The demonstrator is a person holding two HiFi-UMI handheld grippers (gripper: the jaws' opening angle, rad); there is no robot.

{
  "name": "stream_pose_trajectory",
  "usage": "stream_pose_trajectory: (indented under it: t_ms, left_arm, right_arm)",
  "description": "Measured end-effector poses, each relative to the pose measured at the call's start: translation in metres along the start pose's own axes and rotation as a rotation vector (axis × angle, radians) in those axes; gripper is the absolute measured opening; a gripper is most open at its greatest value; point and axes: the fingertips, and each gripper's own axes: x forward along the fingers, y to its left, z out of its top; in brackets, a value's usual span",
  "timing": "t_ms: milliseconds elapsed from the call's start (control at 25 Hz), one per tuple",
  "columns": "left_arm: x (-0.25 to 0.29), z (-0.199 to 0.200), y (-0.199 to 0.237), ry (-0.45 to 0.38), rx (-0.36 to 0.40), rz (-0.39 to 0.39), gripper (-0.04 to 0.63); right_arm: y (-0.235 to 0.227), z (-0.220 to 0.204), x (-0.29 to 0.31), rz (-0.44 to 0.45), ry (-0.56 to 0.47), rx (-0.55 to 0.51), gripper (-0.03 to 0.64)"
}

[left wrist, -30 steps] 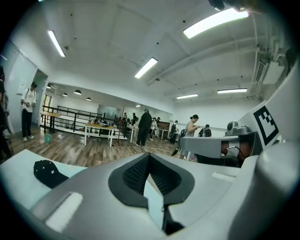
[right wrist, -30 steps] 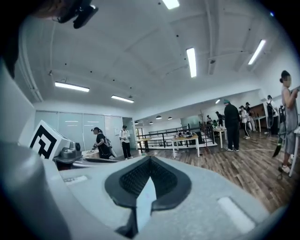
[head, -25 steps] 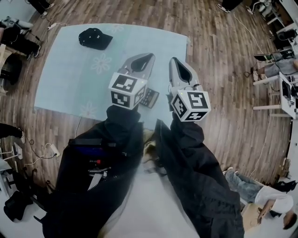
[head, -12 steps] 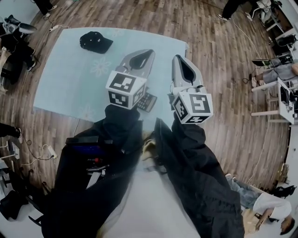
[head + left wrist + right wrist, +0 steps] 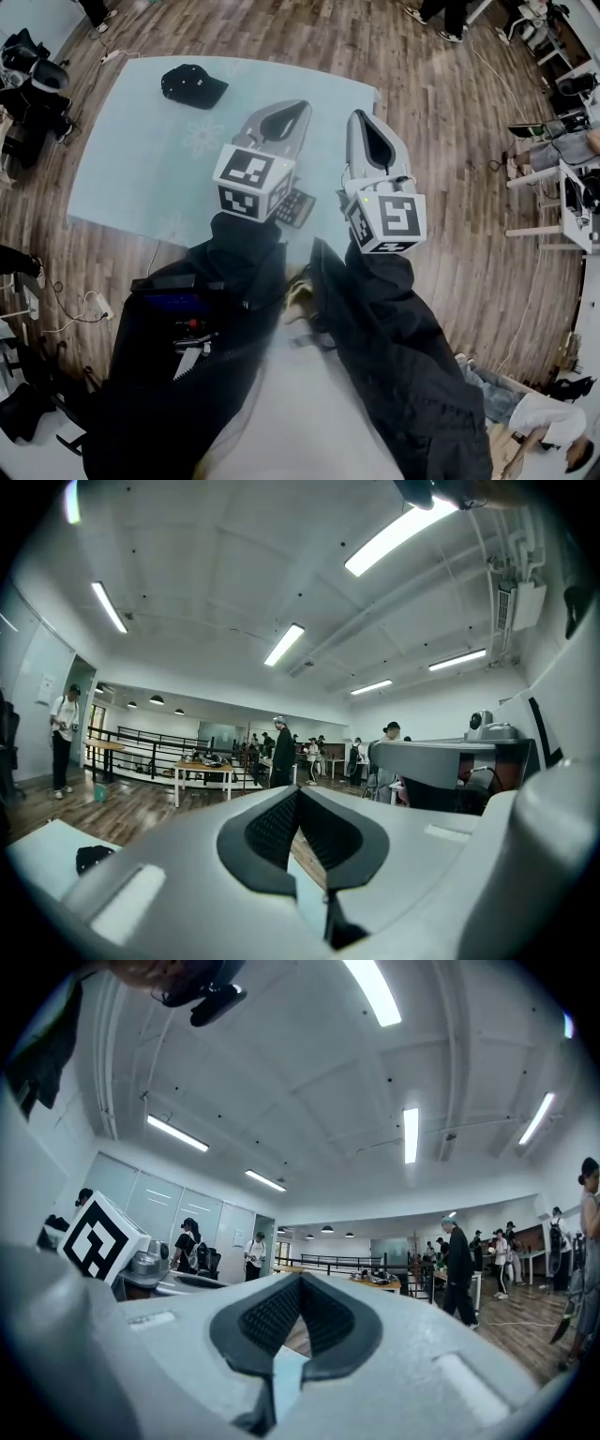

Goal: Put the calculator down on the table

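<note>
At the far left corner of the pale blue tabletop (image 5: 131, 169), a black cap (image 5: 192, 82), well apart from everything else; printed white flowers across the bare middle.

Next to the right, the left gripper (image 5: 292, 111), held up above the tabletop's near edge on a black sleeve (image 5: 246, 258), pointing away from the body toward the far edge; in the left gripper view, dark ribbed pads (image 5: 274, 829) drawn together at the tip, nothing between them, so closed and empty.

Just right of that gripper's marker cube and partly hidden under it, the calculator (image 5: 298, 208); flat on the tabletop, close to the near edge and nearer the right corner than the left; dark body, rows of keys faintly visible; long axis apparently running from the near edge toward the far edge with a slight lean to the right, though only part of it shows; which end carries the display, impossible to tell; touched by neither gripper.

Furthest right, the right gripper (image 5: 364, 127), raised beside the left one near the tabletop's right edge, pointing the same way; in the right gripper view, pads (image 5: 272, 1314) meeting at the tip, closed on nothing; beyond the right edge, wooden floor (image 5: 450, 187).
</note>
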Motion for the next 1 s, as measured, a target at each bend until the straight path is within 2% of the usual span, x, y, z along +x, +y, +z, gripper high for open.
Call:
stream_pose_trajectory:
  t_ms: [1000]
  left_arm:
    - [-0.006, -0.016, 0.006, 0.023, -0.027, 0.008, -0.003]
  right_arm:
    - [0.003, -0.02, -0.003, -0.02, 0.043, 0.017, -0.002]
